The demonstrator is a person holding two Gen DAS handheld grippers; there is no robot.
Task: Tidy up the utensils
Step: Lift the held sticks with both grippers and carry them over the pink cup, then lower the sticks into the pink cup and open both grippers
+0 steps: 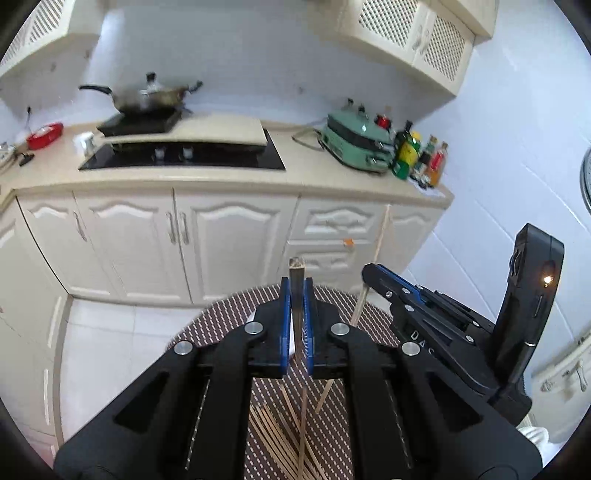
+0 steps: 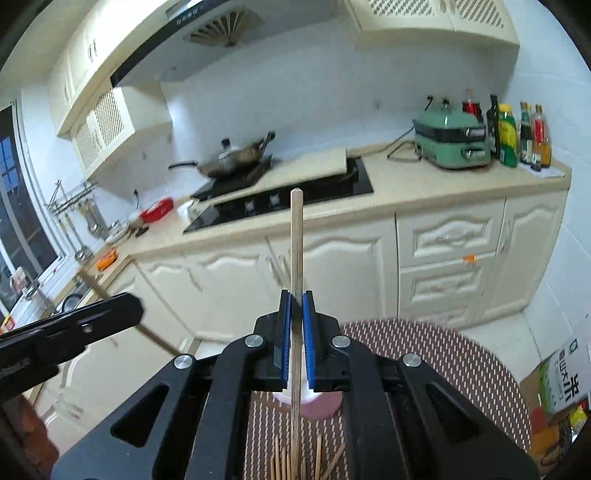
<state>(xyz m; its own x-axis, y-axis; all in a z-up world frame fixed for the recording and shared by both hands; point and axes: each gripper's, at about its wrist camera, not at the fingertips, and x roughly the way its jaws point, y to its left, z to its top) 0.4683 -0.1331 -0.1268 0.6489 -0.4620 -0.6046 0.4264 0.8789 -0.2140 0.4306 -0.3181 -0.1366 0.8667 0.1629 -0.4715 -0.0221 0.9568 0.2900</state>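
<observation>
Left tool [image 1: 296, 291] clamps chopstick [image 1: 295, 280], right tool [image 2: 296, 306] too

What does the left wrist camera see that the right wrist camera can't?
Only the left wrist view shows the right gripper from outside, with its camera block. Only the right wrist view shows the range hood, the window, a pink thing and a box. Both show a chopstick clamped in the left gripper, the wok, the green cooker, the bottles and the mat.
</observation>
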